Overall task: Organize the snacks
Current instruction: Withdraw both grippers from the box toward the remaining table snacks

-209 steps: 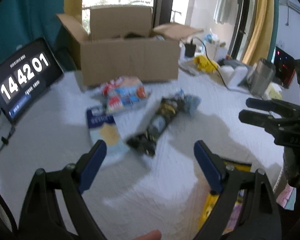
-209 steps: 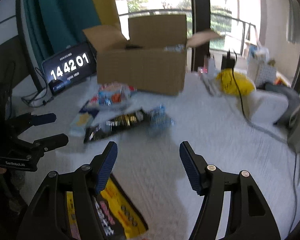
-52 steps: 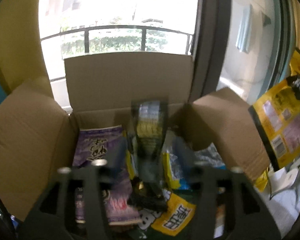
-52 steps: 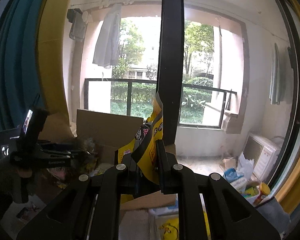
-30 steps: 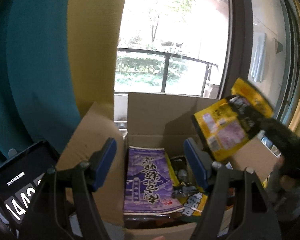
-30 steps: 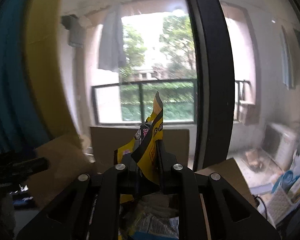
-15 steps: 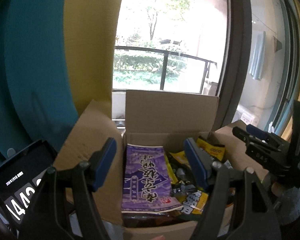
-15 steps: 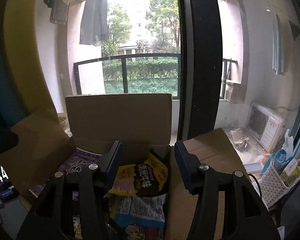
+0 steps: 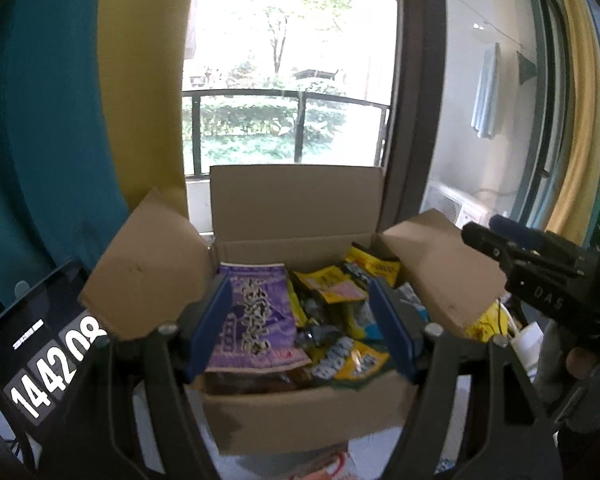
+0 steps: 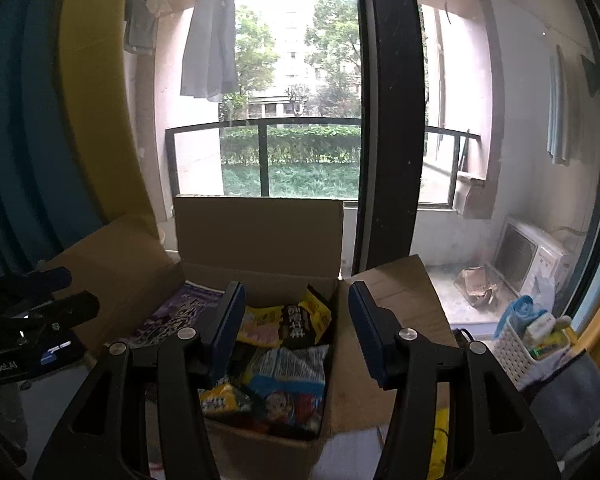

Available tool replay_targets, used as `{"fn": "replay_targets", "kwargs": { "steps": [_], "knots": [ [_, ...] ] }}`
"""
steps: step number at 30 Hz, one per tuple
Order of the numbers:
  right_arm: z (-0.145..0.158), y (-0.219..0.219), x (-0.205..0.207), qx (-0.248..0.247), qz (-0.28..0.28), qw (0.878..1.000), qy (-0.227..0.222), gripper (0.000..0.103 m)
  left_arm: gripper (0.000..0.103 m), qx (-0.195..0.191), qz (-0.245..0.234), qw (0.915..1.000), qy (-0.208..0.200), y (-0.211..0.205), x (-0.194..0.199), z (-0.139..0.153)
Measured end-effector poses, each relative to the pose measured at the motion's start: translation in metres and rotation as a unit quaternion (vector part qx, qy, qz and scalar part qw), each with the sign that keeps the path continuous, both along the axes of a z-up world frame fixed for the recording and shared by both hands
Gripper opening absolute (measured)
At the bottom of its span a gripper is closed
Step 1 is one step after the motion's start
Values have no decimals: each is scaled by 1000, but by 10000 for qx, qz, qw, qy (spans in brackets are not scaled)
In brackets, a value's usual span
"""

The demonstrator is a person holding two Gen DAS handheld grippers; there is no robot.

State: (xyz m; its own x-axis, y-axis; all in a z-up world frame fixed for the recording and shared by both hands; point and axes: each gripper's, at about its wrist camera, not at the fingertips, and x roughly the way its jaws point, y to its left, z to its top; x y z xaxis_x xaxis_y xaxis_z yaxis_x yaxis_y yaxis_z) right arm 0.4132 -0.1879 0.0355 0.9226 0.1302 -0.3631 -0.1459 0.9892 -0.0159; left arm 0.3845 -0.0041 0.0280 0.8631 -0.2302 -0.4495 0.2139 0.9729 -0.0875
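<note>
in the left wrist view the left gripper [image 9: 300, 330] hangs released and holding nothing over the open cardboard box [image 9: 300, 420], a purple snack bag [image 9: 256, 320] at the box's left. in the right wrist view the right gripper [image 10: 296, 330] is also spread and holding nothing, with a yellow-black snack bag [image 10: 300, 326] lying at the far side of the box.

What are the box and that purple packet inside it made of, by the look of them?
The cardboard box: brown corrugated card, matte, with creased flaps standing open. The purple snack packet: probably thin plastic film, printed and slightly glossy, lying flat with faint sheen; it could be foil-lined, which cannot be told from here.
</note>
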Motion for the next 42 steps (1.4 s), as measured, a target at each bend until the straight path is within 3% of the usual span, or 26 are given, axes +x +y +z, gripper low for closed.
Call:
{"fn": "replay_targets", "kwargs": {
  "steps": [18,38,42],
  "knots": [
    [-13,-10,-80,24,232,9996,183,57,79,-44,-169,9996,198,-4,-68,-12],
    [-104,-17,-104,30,629,9906,1216,57,79,109,-144,9927,1190,-16,-76,-100],
    [-126,-14,-105,13,736,9861,1487,58,86,77,-70,9908,1347,-14,-74,-117]
  ]
}}
